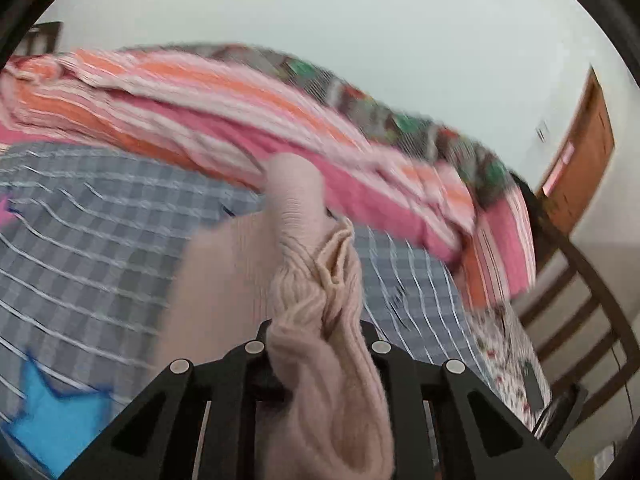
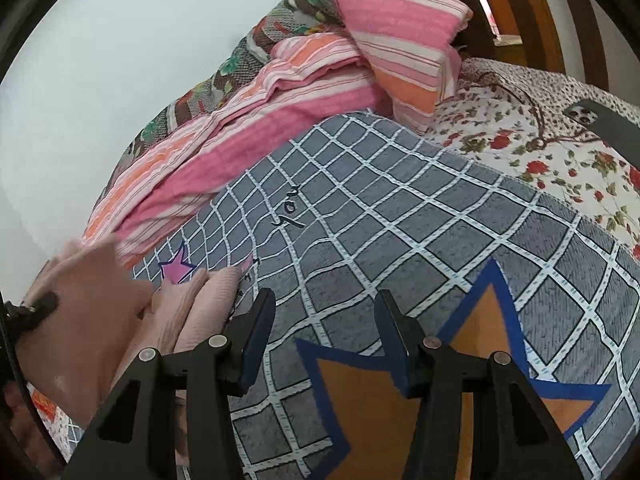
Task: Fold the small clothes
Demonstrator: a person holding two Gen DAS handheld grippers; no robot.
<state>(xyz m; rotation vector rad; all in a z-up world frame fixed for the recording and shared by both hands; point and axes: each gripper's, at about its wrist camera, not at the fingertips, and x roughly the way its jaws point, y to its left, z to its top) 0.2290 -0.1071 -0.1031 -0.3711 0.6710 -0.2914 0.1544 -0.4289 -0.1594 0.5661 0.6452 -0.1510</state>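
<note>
A small pale pink knitted garment [image 1: 312, 280] is bunched between the fingers of my left gripper [image 1: 318, 340], which is shut on it and holds it above the grey checked blanket [image 1: 100, 216]. The cloth hides the fingertips. In the right wrist view the same pink garment [image 2: 120, 312] hangs at the far left, with the left gripper's black body [image 2: 36, 308] beside it. My right gripper [image 2: 324, 312] is open and empty, low over the grey checked blanket [image 2: 400, 216], just right of the garment.
A pink and orange striped quilt [image 2: 248, 120] and pillow [image 2: 404, 40] lie along the wall behind the blanket. A floral sheet [image 2: 520, 148] with a phone [image 2: 600, 116] on it lies at the right. A wooden headboard [image 1: 572, 300] and door [image 1: 580, 160] stand beyond.
</note>
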